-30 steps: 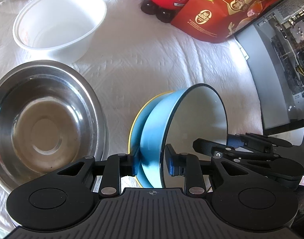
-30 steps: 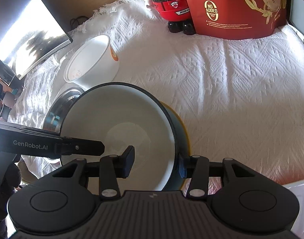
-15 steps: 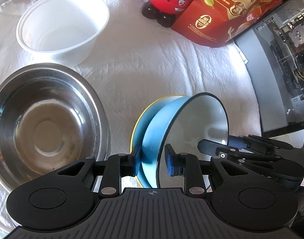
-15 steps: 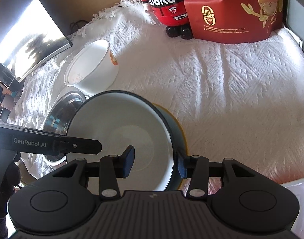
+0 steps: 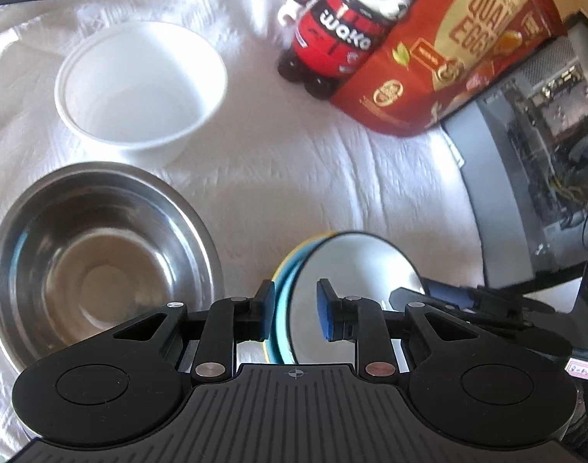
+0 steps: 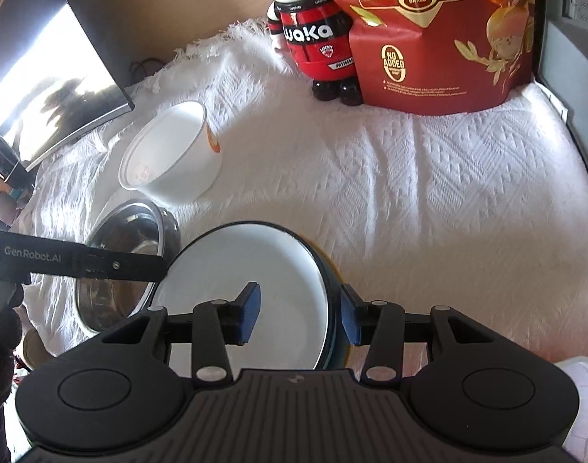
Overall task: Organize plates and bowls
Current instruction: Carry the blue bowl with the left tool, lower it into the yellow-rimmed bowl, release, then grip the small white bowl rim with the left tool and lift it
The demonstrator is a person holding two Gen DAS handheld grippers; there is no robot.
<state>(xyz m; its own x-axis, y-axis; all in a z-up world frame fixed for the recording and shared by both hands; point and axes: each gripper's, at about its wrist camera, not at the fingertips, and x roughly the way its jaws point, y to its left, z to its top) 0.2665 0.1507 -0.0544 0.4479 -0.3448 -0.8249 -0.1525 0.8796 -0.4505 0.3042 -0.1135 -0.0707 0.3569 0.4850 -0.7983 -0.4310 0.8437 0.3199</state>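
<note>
Left wrist view: the left gripper (image 5: 293, 310) has its jaws spread astride the rim of the light-blue enamel bowl (image 5: 352, 270), right of the shiny steel bowl (image 5: 97, 254); a yellow rim peeks beneath. Right wrist view: the right gripper (image 6: 299, 314) straddles the opposite rim, jaws apart, white plastic bowl (image 6: 172, 154) beyond.

**Bowls along the left edge, bag and figurine at the far edge**

On the cloth-covered tabletop (image 6: 429, 193), the plastic bowl (image 5: 139, 88) sits toward the far left, with the steel bowl (image 5: 97, 254) just in front of it, nearer the front edge. Right of the steel bowl, the enamel bowl (image 6: 255, 293) rests tilted on a plate (image 5: 290, 254). At the far edge the bear figurine (image 6: 313, 34) stands against the left side of the snack bag (image 6: 440, 38). A computer case (image 5: 533, 162) runs along the right edge.
</note>
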